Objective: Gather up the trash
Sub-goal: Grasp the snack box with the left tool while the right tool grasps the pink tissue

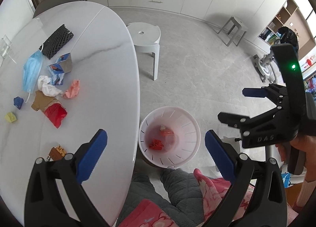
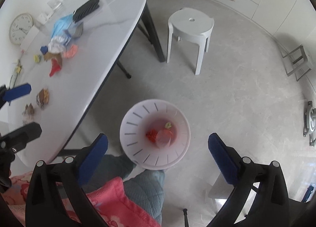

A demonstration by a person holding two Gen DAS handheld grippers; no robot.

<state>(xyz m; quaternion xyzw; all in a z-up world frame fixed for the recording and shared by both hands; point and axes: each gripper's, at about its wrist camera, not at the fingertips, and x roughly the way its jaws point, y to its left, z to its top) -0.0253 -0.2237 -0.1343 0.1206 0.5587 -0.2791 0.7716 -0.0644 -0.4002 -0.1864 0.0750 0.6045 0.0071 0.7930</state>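
Both grippers hang spread and empty above the white bin (image 2: 155,134), which stands on the floor just beside the desk (image 1: 102,65), likely so scraps can drop straight in; the right gripper (image 2: 158,148) sits directly over its mouth, the left gripper (image 1: 156,148) over the desk edge. A few red scraps (image 1: 156,144) lie in the bin; most trash (image 1: 49,88), from crumpled paper to a blue mask (image 1: 31,71), waits on the desk.

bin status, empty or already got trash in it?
Not empty. The white bin stands upright on the floor with red scraps and a few other bits at its bottom, far from full.
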